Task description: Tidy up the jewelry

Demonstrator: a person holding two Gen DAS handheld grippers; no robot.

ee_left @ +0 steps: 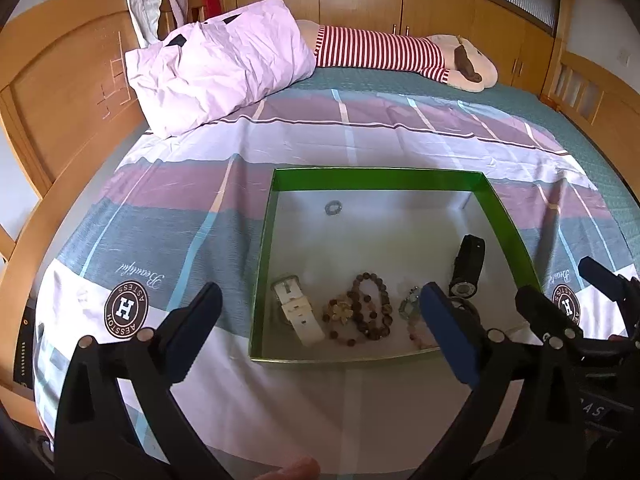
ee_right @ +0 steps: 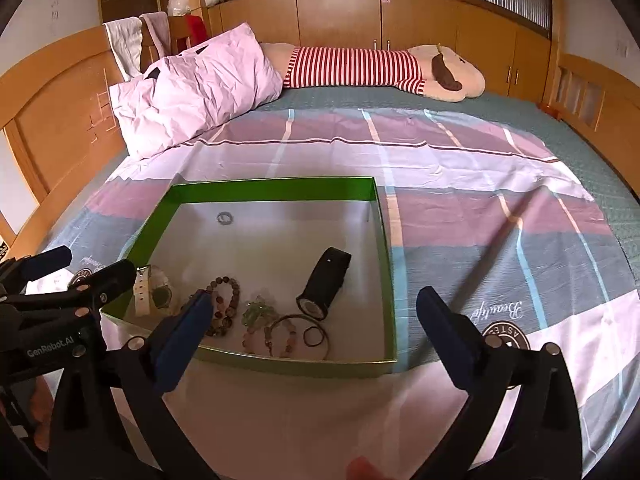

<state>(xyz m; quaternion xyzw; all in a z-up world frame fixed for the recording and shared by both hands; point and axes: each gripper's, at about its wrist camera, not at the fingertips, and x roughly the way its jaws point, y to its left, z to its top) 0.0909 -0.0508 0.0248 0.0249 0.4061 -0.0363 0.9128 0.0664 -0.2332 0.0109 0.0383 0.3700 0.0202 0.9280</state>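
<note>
1. A bedroom with wooden cabinets along the far wall; a bed point(ee_right: 460, 184) covered by a plaid sheet in pink, grey-blue and white carries everything. A crumpled pink pillow point(ee_left: 216, 64) lies at the far left corner by the headboard, and a plush toy in a red-striped shirt point(ee_right: 380, 68) lies along the far edge.
2. A shallow square tray point(ee_left: 508, 216) with green walls and a pale floor sits near the bed's front edge.
3. Inside, along the tray's near edge: a white strap watch point(ee_left: 298, 314) toward the left corner, a brown bead bracelet point(ee_left: 370, 306) looped beside it, a pale green piece point(ee_right: 258, 312), a pinkish bead bracelet point(ee_right: 280, 336), and a thin metal bangle with a small dark ring point(ee_right: 314, 336) inside it.
4. A black watch point(ee_right: 324, 284) lies toward the tray's right edge, its long axis running diagonally, round face at the near end and strap toward the far right.
5. A small silvery ring point(ee_left: 333, 208) lies alone near the tray's far edge.
6. The left gripper point(ee_left: 320, 328) hovers over the tray's near edge, fingers spread wide, holding nothing.
7. The right gripper point(ee_right: 312, 332) hovers at the tray's near right corner, fingers likewise wide and empty.
</note>
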